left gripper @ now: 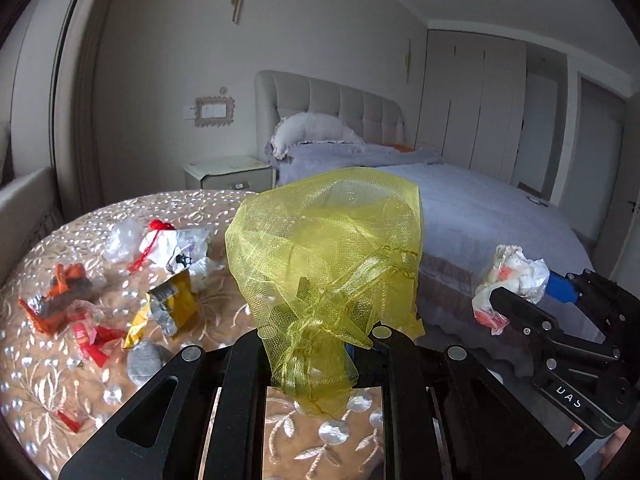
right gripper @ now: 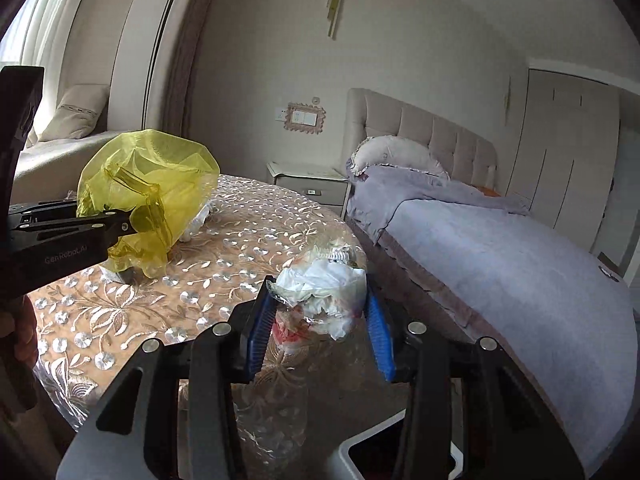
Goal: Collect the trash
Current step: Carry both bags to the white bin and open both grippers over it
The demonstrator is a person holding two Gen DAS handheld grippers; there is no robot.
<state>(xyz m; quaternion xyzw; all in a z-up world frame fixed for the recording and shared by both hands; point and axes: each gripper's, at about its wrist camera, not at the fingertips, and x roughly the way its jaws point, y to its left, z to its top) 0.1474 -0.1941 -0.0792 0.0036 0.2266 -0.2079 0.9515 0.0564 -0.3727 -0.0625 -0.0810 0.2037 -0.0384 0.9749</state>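
A: What does the right claw (right gripper: 320,316) hold?

B: Its blue pads (right gripper: 258,328) are partly closed on a crumpled wad (right gripper: 324,284) of white paper and clear plastic with red marks. The wad sits between the pads, above the table (right gripper: 240,232) edge near the bed (right gripper: 500,248).

A: And the left claw (left gripper: 316,344)?

B: It is closed on the bottom of a yellow mesh bag (left gripper: 328,248), which stands up above it. More wrappers (left gripper: 120,280) lie on the table, to the left of the bag.
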